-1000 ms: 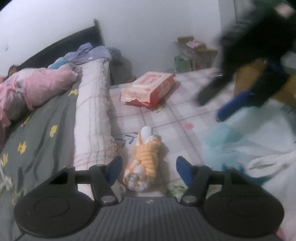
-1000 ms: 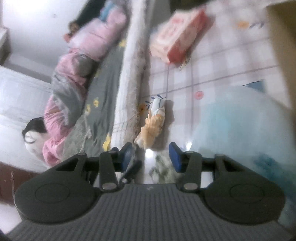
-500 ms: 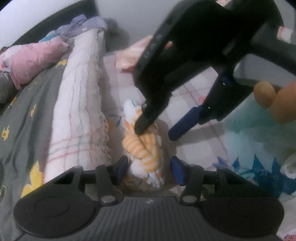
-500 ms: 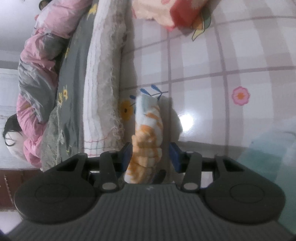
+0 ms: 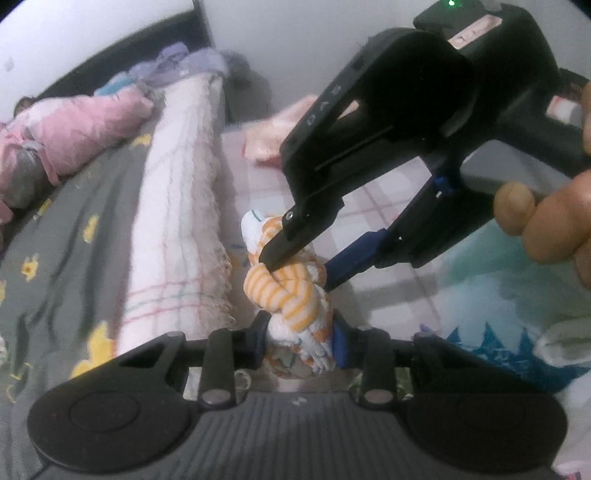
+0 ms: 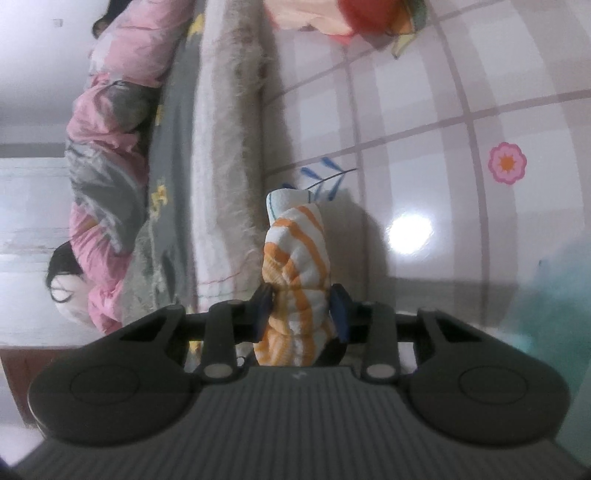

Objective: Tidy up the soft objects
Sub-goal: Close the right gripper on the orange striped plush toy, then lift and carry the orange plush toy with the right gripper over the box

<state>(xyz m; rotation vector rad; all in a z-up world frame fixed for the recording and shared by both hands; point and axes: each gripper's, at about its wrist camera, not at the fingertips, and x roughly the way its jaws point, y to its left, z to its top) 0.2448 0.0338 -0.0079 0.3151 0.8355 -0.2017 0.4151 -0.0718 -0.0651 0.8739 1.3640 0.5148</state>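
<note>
An orange-and-white striped knotted cloth (image 5: 291,291) lies on the checked mat beside the bed edge. My left gripper (image 5: 300,338) is shut on its near end, both blue pads pressed against it. My right gripper (image 5: 299,266) comes down from the upper right and its fingers clamp the knot in the middle. In the right wrist view the same cloth (image 6: 295,266) sits squeezed between the blue pads of the right gripper (image 6: 301,314), its white tip pointing away.
A white fringed blanket (image 5: 177,229) runs along the bed edge to the left, over a grey bedspread (image 5: 62,240) with a pink quilt (image 5: 74,125). A red-and-pink package (image 6: 351,18) lies farther on the mat. A teal cloth (image 5: 517,314) lies to the right.
Both grippers have closed in on the striped cloth. The left jaws narrowed from open to clamped on its near end, and the right gripper came down and shut on its middle.
</note>
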